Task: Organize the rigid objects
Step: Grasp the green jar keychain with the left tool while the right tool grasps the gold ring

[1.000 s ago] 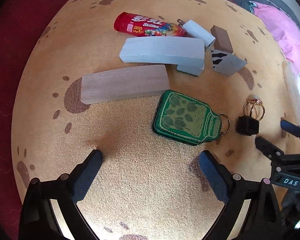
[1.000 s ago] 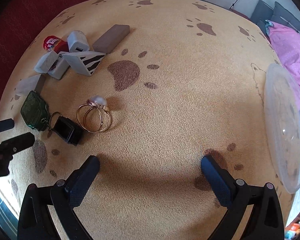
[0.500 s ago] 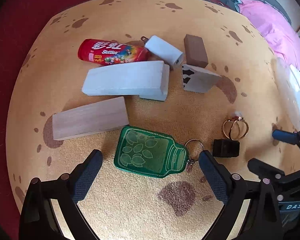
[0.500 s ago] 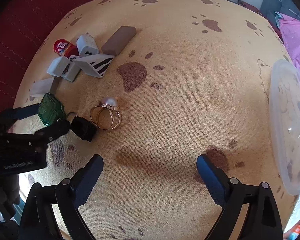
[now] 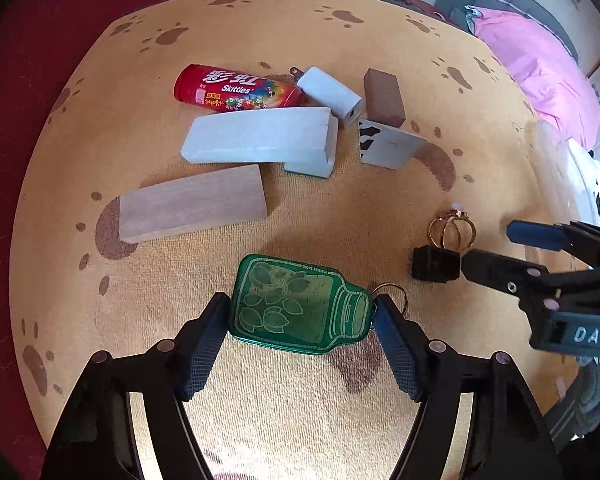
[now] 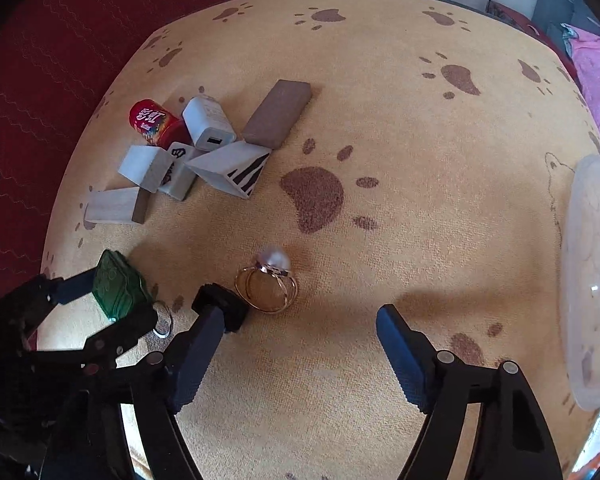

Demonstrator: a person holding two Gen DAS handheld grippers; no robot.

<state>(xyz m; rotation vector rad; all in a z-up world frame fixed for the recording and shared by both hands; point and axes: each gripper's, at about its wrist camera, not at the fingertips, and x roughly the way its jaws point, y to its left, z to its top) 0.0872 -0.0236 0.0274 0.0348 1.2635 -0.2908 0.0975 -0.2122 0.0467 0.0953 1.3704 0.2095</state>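
A green jar-shaped keychain tag (image 5: 300,306) lies on the tan paw-print rug. My left gripper (image 5: 300,322) has closed on its two ends; it also shows in the right wrist view (image 6: 118,290). My right gripper (image 6: 296,344) is open, low over the rug, its left finger beside a small black cube (image 6: 222,304) and a gold ring with a pearl (image 6: 268,284). The cube (image 5: 436,264) and ring (image 5: 452,230) show in the left wrist view, with the right gripper's fingers (image 5: 500,268) next to them.
A red Skittles tube (image 5: 236,90), white charger (image 5: 332,94), pale blue blocks (image 5: 260,138), wooden block (image 5: 194,202), brown block (image 5: 382,98) and zebra-striped block (image 5: 388,146) cluster at the back. A clear plastic lid (image 6: 592,280) lies at the right.
My left gripper moved forward over the green tag and its fingers closed onto it. My right gripper moved forward and left, up to the black cube and ring.
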